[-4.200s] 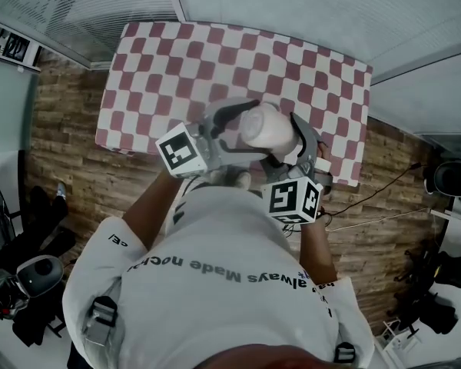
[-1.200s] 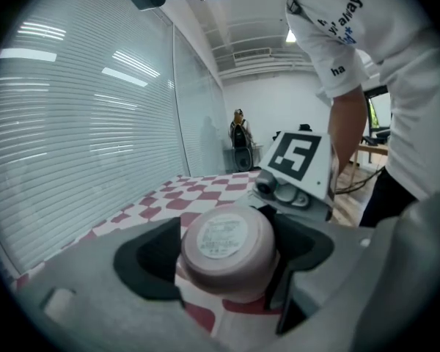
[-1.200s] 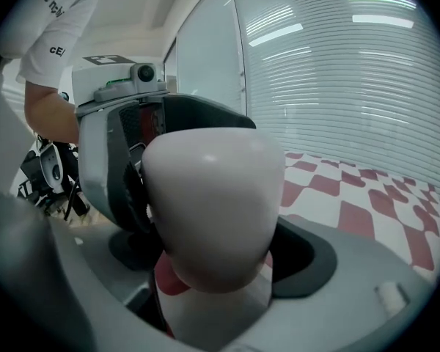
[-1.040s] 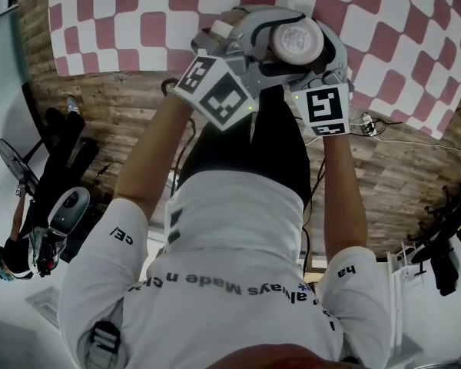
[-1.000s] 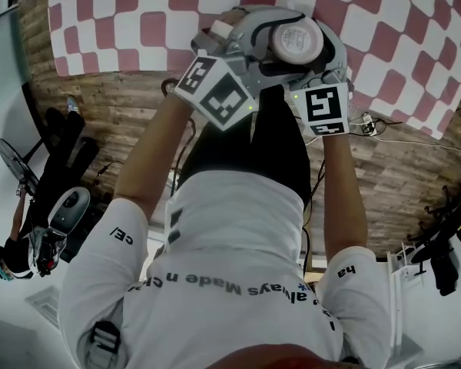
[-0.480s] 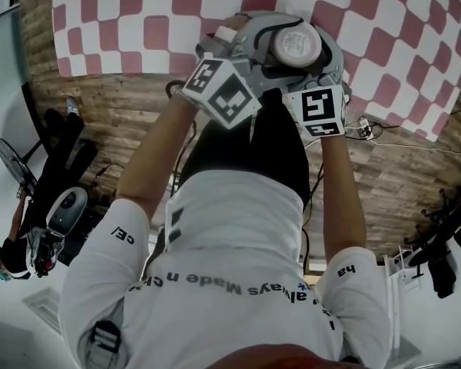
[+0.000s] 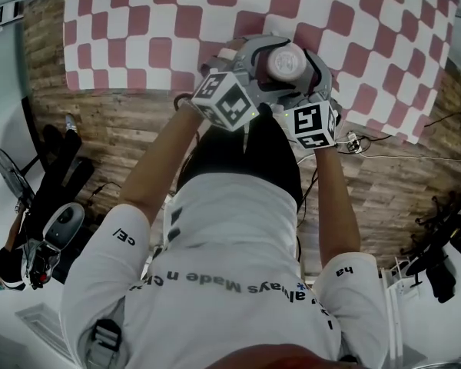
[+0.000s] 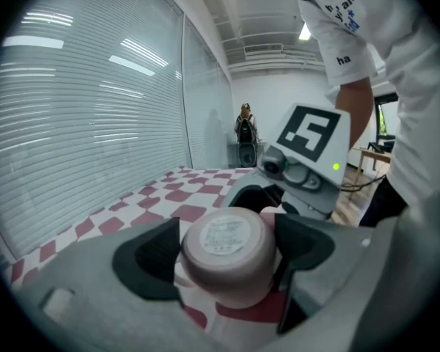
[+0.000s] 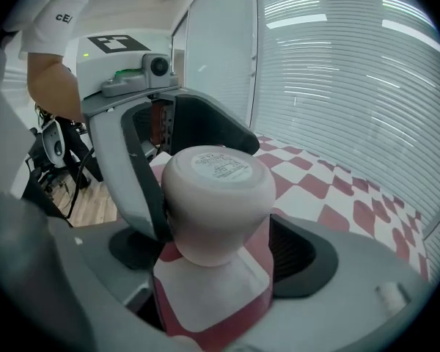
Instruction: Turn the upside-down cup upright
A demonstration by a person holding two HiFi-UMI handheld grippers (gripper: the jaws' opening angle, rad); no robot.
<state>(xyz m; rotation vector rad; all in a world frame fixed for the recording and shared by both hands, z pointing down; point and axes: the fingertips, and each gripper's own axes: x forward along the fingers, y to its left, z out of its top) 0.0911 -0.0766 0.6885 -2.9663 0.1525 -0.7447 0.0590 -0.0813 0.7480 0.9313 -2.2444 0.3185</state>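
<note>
1. With the left gripper (image 8: 224, 249), pinching the cup (image 7: 286, 61) between widely spread pads (image 8: 152, 259), presenting its labelled base upward and its mouth downward.
2. With the right gripper (image 9: 218, 257), reaching in from the opposite side and clamping the same cup, pressing pads (image 9: 302, 259) against its flanks and crowding in against the left gripper's jaws.
3. Holding the cup between both sets of jaws, just inside the near edge (image 7: 131, 91) of the checkered tablecloth (image 7: 138, 21); not showing whether the rim is touching the cloth.
4. Facing broad bare cloth beyond the fingertips and out to both outer sides.
5. Hanging the marker cubes and handles back over the wooden floor (image 7: 107, 129), past that near edge.
6. Looking toward slatted blinds (image 8: 81, 123) along the table's far side, well apart from the jaws.
</note>
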